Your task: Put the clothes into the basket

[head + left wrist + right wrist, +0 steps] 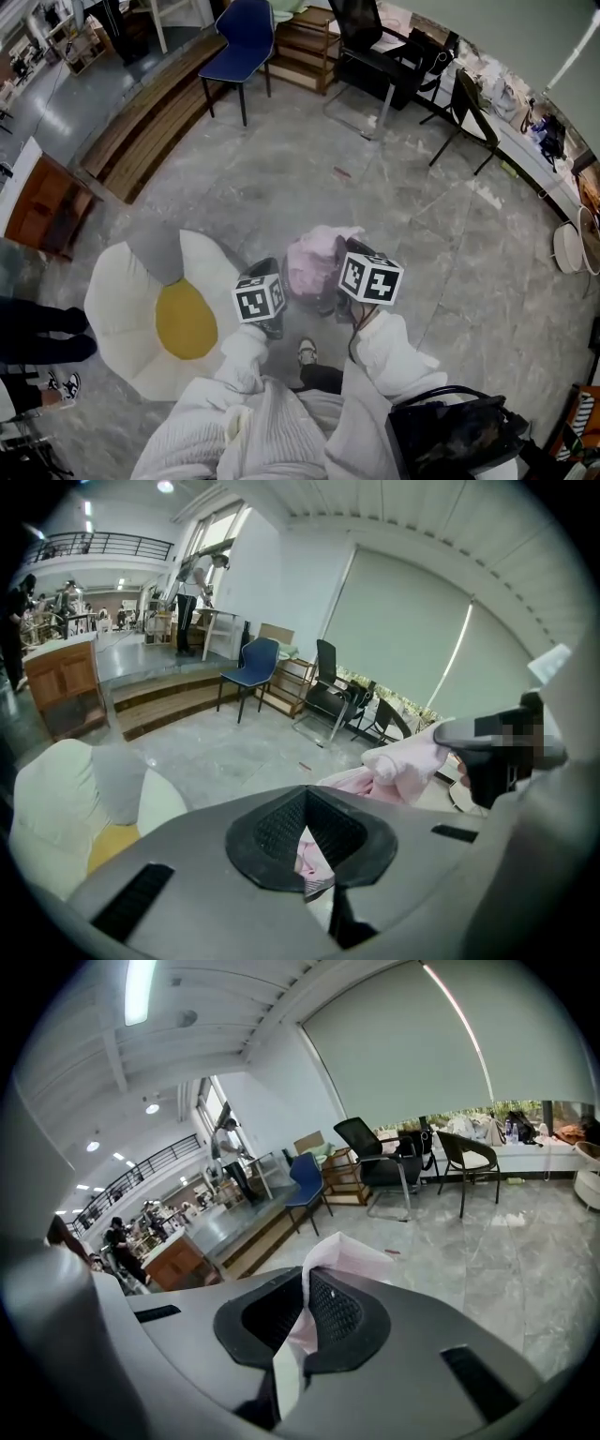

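1. A person stands on a grey marble floor [281, 169] with a gripper in each hand; from above, only white sleeves [239, 361] and one shoe [307, 352] show.
2. The left gripper [272, 321] has its jaws pressed together on a fold of the pink garment [314, 262]; in the left gripper view [314, 860] only a sliver of pink shows in the notch between the jaws, the rest hidden behind the gripper's body.
3. The right gripper [349, 300] pinches the same garment; in the right gripper view [298, 1335] a pale strip runs down between the closed jaws, and the cloth [342, 1252] peaks above them.
4. The garment hangs bunched between the two grippers, just ahead of the shoe; the grippers hide its lower edge, so whether it touches the floor cannot be told.
5. A white cushion [122, 309] with a yellow centre lies on the floor at the person's left, near the left gripper.
6. A black bag [459, 436] sits at the person's right side, cut off by the bottom edge.
7. A white round object [567, 248] is clipped by the right edge; what it is cannot be told.
8. A blue chair [242, 42] and black chairs [375, 47] stand well apart at the back; a bystander's legs [42, 333] enter from the left edge, the rest out of frame.
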`<state>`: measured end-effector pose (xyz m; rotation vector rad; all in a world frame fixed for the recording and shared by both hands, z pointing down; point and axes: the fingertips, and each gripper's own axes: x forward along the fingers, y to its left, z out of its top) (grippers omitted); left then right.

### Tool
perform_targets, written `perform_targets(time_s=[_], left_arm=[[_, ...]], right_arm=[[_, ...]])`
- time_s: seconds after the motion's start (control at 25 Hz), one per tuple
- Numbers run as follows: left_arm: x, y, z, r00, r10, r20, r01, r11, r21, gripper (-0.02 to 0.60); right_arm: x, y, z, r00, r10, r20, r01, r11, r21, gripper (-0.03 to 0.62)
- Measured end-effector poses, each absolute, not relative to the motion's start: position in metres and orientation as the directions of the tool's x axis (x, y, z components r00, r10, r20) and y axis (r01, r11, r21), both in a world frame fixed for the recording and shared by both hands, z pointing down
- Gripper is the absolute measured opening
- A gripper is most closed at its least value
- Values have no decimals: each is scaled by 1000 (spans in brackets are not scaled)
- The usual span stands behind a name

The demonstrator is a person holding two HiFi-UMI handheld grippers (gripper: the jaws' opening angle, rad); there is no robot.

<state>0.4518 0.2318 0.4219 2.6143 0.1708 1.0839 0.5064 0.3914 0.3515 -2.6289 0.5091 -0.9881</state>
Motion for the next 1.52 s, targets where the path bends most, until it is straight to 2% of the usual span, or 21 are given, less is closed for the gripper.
perform_targets(time_s=[0.28,0.48,0.52,0.6,0.96,1.52], left_arm=[[451,217,462,660,186,728,-58,-953,296,3],[459,232,478,637,198,745,-40,-957,288,3],[462,234,478,637,201,744,-37,-956,290,3],[466,239,480,639,204,742,-33,-956,292,3],[456,247,490,610,206,766,-40,-957,289,3],[458,260,470,627,216,748,14,-964,267,3]], right_arm=[[514,391,428,635,-413,652,-142,-893,-427,32],[516,395,473,575,-435,693,-113,-881,-459,35],[518,396,478,576,-438,691,-102,-876,-471,57],[522,399,483,581,-436,687,-87,-873,-480,115],[522,427,490,583,-400,707,-14,-875,-484,117],[511,444,483,592,-376,712,-52,-900,-432,115]])
